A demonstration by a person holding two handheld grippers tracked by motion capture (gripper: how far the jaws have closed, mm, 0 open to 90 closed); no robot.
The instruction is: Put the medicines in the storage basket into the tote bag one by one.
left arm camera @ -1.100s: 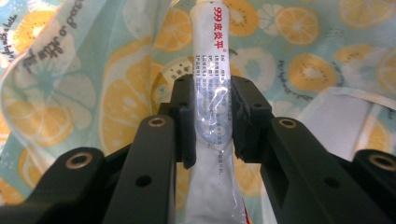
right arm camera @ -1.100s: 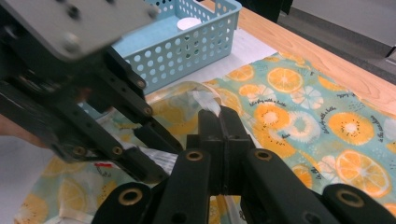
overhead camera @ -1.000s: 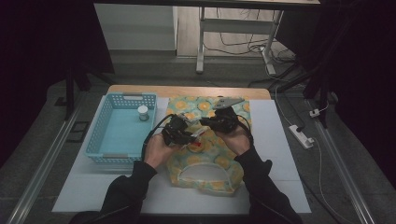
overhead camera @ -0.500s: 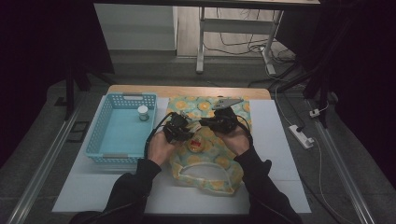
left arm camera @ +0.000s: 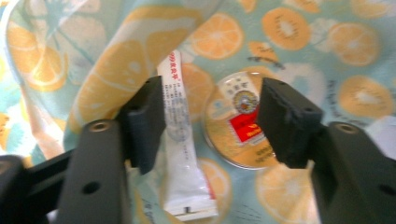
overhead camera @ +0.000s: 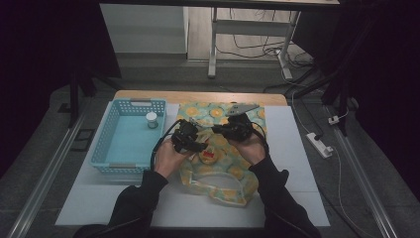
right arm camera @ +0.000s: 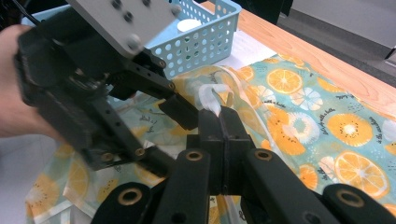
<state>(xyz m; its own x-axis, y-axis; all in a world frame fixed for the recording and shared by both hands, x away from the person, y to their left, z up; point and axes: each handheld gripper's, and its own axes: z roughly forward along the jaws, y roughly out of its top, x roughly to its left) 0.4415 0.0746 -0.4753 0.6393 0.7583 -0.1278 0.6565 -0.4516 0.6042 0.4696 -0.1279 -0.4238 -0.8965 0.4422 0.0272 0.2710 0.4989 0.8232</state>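
Two grippers working the fruit-print bag [overhead camera: 218,148]: my right gripper [right arm camera: 219,116] is clamping the bag's white handle [right arm camera: 208,99], lifting the mouth open. My left gripper [left arm camera: 210,121], jaws just opening, is hanging spread over the tube [left arm camera: 180,140] and round tin [left arm camera: 240,119] lying inside, nothing gripped.

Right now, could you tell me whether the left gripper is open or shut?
Open. The left gripper has just been opening; the white tube lies between its jaws, unpressed.
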